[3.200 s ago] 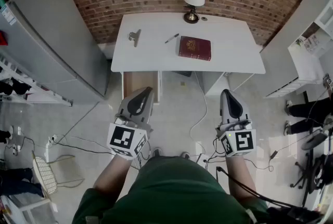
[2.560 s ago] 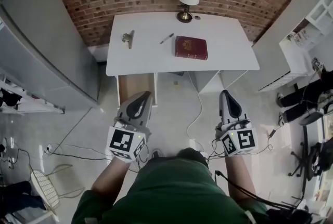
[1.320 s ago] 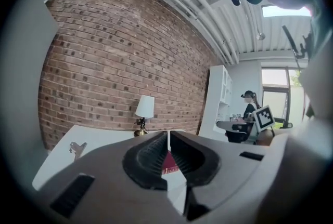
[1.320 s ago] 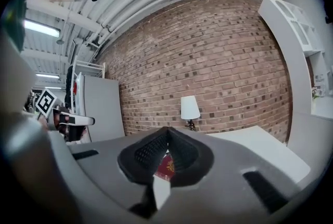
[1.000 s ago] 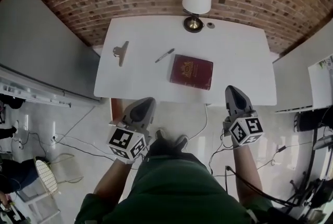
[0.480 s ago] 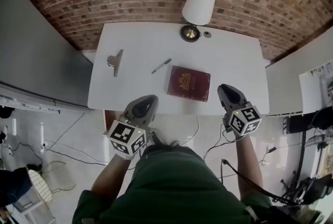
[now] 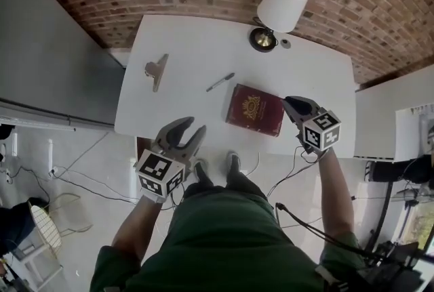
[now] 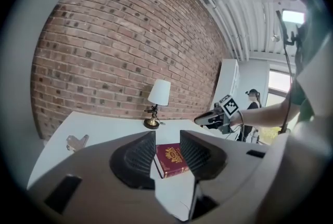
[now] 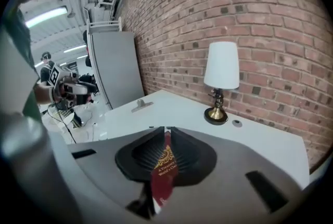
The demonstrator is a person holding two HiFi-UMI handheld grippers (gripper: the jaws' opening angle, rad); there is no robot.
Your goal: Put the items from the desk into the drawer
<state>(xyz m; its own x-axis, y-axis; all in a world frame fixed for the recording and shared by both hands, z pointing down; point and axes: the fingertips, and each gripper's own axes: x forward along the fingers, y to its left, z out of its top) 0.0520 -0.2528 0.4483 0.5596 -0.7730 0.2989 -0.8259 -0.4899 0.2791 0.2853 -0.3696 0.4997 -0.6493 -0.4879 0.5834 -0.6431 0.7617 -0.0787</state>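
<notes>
A dark red book [image 7: 255, 110] with a gold emblem lies flat on the white desk [image 7: 190, 40]. A pen [image 7: 220, 82] lies just left of it, and a metal binder clip [image 7: 156, 71] further left. My right gripper [image 7: 286, 101] hovers with its tip at the book's right edge, jaws shut, nothing held; in the right gripper view [image 9: 165, 129] the book [image 9: 165, 166] shows through the slit below the tips. My left gripper [image 7: 192, 127] is open at the desk's front edge; the book [image 8: 170, 158] is seen between its pads [image 8: 136, 158]. A brown sliver of the drawer [image 7: 137, 143] shows under the desk.
A lamp [image 7: 281, 9] with a white shade stands at the back of the desk by the brick wall, a small round thing [image 7: 285, 44] beside its base. A grey cabinet [image 7: 47, 47] stands left of the desk. Cables [image 7: 81, 179] lie on the floor.
I have come up to the desk. The left gripper's jaws have opened at the front edge. The right gripper moved forward over the desk to the book's right edge.
</notes>
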